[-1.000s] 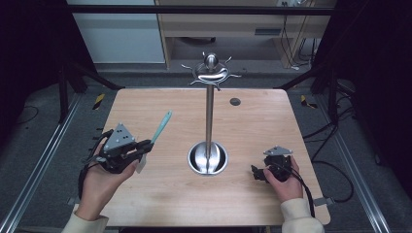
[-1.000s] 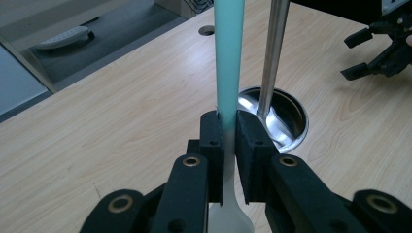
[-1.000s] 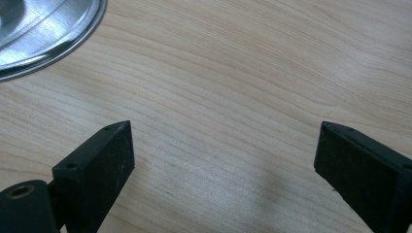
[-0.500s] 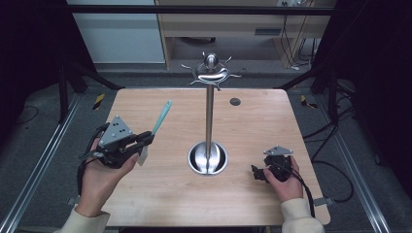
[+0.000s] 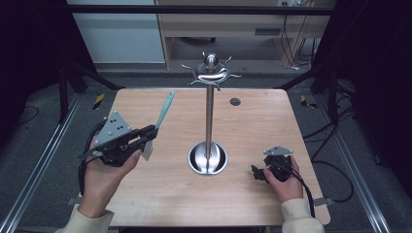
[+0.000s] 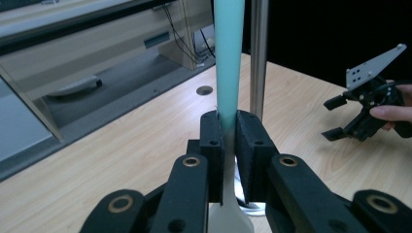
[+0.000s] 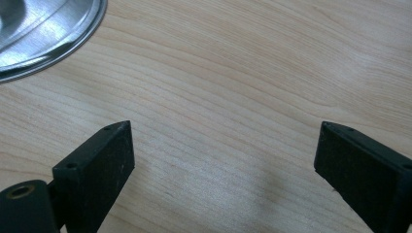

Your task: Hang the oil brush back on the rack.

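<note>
Your left claw (image 5: 150, 131) is clamped on a teal-handled spatula (image 5: 164, 110), above the left part of the tabletop (image 5: 252, 111). From the high view, the handle slants up and away toward the far side, and the pale blade hangs below the jaws, clear of the wood. The left gripper view adds what that one cannot: both pads press flat on the spatula (image 6: 227, 73) where the teal handle meets the pale neck, with the steel pole (image 6: 258, 53) of the stand just behind it and your other hand's claw (image 6: 351, 116) farther off at the right.

Your right claw (image 5: 257, 173) rests low at the near right of the tabletop, jaws spread wide with nothing between them. The right gripper view shows bare wood grain under those jaws and the edge of the stand's round steel base (image 7: 43, 29) at its upper left. In the high view, that stand (image 5: 209, 97) rises mid-tabletop with curved hooks on top.

I can read no writing or brand marks on anything.
</note>
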